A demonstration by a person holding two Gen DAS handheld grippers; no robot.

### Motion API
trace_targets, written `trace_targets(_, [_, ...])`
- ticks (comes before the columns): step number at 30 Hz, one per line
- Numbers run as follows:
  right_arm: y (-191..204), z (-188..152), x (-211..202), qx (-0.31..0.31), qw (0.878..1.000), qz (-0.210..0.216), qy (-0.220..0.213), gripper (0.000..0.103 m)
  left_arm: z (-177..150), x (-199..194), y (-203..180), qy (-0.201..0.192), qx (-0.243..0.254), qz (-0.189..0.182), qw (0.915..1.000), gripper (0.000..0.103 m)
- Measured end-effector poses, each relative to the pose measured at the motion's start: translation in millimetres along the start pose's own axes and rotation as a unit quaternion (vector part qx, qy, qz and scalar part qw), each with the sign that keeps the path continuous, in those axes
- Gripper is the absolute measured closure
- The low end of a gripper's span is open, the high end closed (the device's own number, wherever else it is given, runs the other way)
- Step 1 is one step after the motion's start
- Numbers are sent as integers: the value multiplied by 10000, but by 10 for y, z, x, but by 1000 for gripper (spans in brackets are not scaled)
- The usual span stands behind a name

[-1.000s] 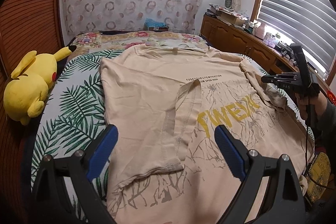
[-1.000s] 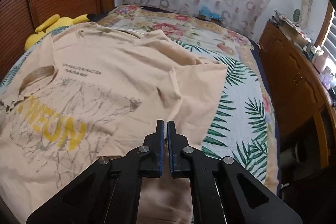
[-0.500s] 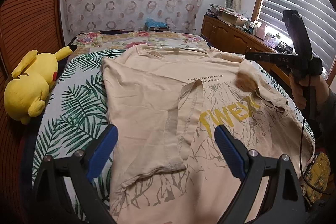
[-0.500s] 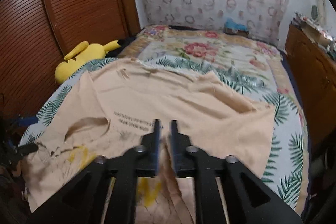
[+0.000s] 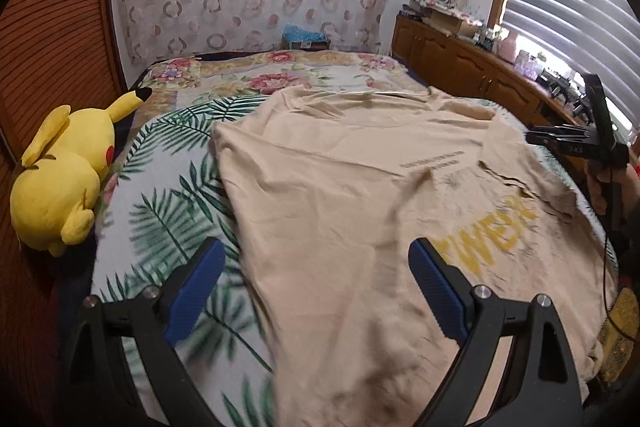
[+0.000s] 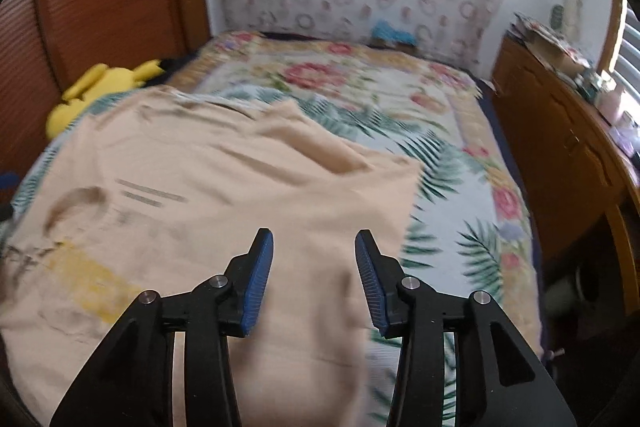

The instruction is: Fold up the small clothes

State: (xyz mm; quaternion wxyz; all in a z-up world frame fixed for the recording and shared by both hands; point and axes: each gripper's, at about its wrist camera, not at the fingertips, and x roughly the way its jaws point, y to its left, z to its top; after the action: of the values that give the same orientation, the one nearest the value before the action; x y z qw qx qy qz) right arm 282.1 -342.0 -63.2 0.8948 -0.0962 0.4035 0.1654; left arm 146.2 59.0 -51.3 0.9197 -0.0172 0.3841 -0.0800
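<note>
One bed [image 5: 168, 187] fills nearly everything I see, covered by a single spread printed with green palm leaves near me and pink flowers further off. On it lies one beige T-shirt [image 5: 340, 195], the only garment in sight, spread flat with its collar toward the far wall. It carries one yellow word [image 5: 496, 231] across the chest and two short lines of dark small print above that. Both sleeves are turned inward over the body; the one on my right shows as a flap with a clear edge [image 6: 360, 163].

One long wooden cabinet [image 5: 460, 63] runs along the window side, its top cluttered with small things too blurred to count. One yellow plush toy [image 5: 60, 183] lies on the bed's left edge, well apart from the shirt.

I carry two tools. My left gripper [image 5: 316, 279] hangs above the shirt's lower left part with its two blue pads spread wide and nothing between them. My right gripper [image 6: 314, 255] hovers over the shirt's right half; its jaws are opening, at a moderate gap, with no cloth pinched. From the left view I see that same tool [image 5: 536, 138] side-on, held in my hand [image 5: 600, 187] at the shirt's right edge.
</note>
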Motion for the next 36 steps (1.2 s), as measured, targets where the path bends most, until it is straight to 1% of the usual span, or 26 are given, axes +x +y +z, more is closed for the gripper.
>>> trace_targets(4, [-250, -30, 159, 143, 9998, -99, 111, 60, 187, 231, 186, 151, -2, 96, 9998, 10])
trace_targets(9, [-449, 24, 306, 267, 9995, -88, 148, 60, 379, 519, 421, 318, -147, 4, 9994, 16])
trace_targets(11, [-486, 52, 372, 270, 9994, -63, 188, 59, 454, 638, 507, 360, -211, -25, 9991, 17])
trace_targets(12, [-507, 70, 416, 265, 9994, -44, 213, 59, 484, 688, 549, 382, -252, -30, 9989, 19])
trace_targets(13, [-519, 99, 454, 265, 9994, -27, 227, 59, 529, 756, 603, 414, -299, -45, 9987, 21])
trace_targets(14, [-531, 116, 486, 271, 9994, -3, 235, 59, 560, 800, 636, 441, -323, -48, 9985, 27])
trace_targets(19, [-537, 251, 623, 244, 9994, 106, 200, 55, 718, 991, 776, 499, -419, 37, 9979, 28])
trace_targets(22, [-545, 316, 678, 226, 9994, 181, 195, 50, 780, 1088, 867, 536, -492, 57, 9973, 30])
trace_targets(23, [-543, 333, 694, 214, 9994, 184, 192, 48, 793, 1115, 884, 550, -499, 52, 9972, 34])
trace_targets(25, [-529, 354, 717, 211, 9995, 187, 173, 46, 815, 1184, 921, 603, -524, 28, 9968, 36])
trace_targets(27, [-530, 370, 737, 239, 9994, 194, 155, 45, 828, 1238, 952, 640, -552, 0, 9964, 44])
trace_targets(28, [-527, 382, 746, 235, 9994, 189, 155, 45, 834, 1240, 957, 599, -560, -11, 9966, 46])
trace_targets(30, [-530, 392, 753, 214, 9994, 198, 174, 45, 846, 1245, 974, 578, -602, -36, 9965, 56])
trace_targets(31, [-535, 392, 757, 211, 9994, 207, 173, 45, 848, 1239, 974, 573, -611, -43, 9965, 60])
trace_targets(32, [-529, 407, 770, 186, 9994, 232, 182, 45, 847, 1242, 971, 570, -621, -75, 9964, 70])
trace_targets(33, [-520, 421, 780, 144, 9994, 245, 191, 46, 849, 1247, 966, 583, -615, -137, 9963, 89])
trace_targets(35, [-473, 455, 796, 34, 9992, 349, 212, 64, 863, 1267, 917, 702, -500, -117, 9962, 95])
trace_targets(36, [-436, 481, 800, -37, 9989, 398, 248, 69, 875, 1263, 885, 734, -498, -176, 9959, 99])
